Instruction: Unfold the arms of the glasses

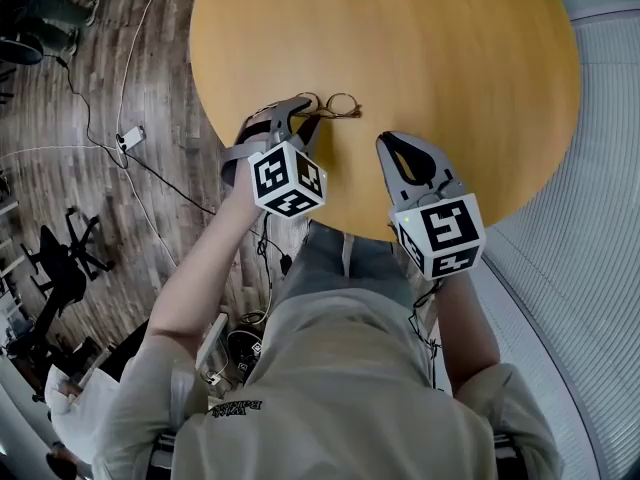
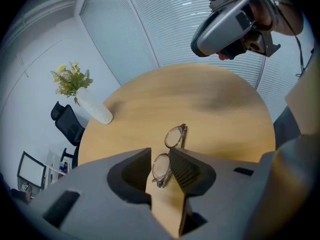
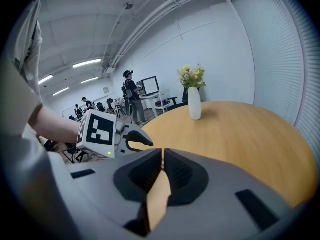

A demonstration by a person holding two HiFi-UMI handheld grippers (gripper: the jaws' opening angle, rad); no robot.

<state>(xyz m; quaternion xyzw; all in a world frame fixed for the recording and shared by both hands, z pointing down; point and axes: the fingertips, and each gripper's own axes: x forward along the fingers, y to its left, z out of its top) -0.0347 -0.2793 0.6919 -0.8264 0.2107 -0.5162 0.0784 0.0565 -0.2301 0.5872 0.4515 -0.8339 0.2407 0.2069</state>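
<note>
You are straddling the near lens of the light, fragile glasses (image 2: pixel 175 136) with your left gripper (image 2: pixel 160 155) parted and your right gripper (image 3: pixel 163 155) closed empty, so favour gripping the rim.

place: open office | signs: desk chair (image 2: pixel 67 124); monitor (image 3: pixel 150 85); window blinds (image 3: pixel 280 44)

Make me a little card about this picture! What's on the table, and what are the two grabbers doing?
table: round light wooden table
glasses: thin-framed round-lensed glasses on the table, arms look folded
left gripper: open, near lens of the glasses between its jaws
right gripper: shut, nothing in it, over the table away from the glasses
also there: white vase with yellow flowers at the table's far side
</note>
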